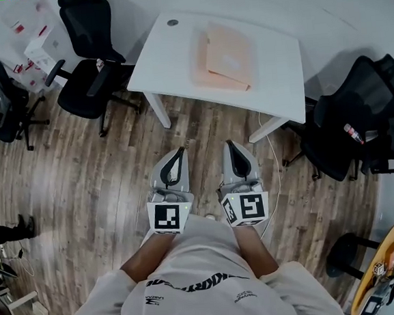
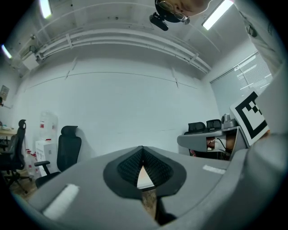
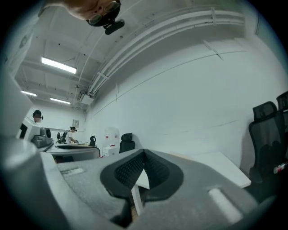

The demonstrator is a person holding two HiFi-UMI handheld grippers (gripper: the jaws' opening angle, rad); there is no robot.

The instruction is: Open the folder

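A peach-coloured folder (image 1: 222, 58) lies closed and flat on the white table (image 1: 164, 53), toward its middle. Both grippers are held close to my body, over the wooden floor and well short of the table, pointing at it. My left gripper (image 1: 180, 150) is shut with nothing in it; in the left gripper view its jaws (image 2: 142, 148) meet at the tip. My right gripper (image 1: 229, 144) is likewise shut and empty, its jaws touching in the right gripper view (image 3: 144, 152). The table's white top (image 3: 220, 165) shows ahead in that view.
Black office chairs stand left of the table (image 1: 89, 60), at its right (image 1: 358, 119) and at the far left (image 1: 3, 102). White boxes (image 1: 40, 47) sit at the back left. A cable (image 1: 275, 174) trails on the floor by the right table leg.
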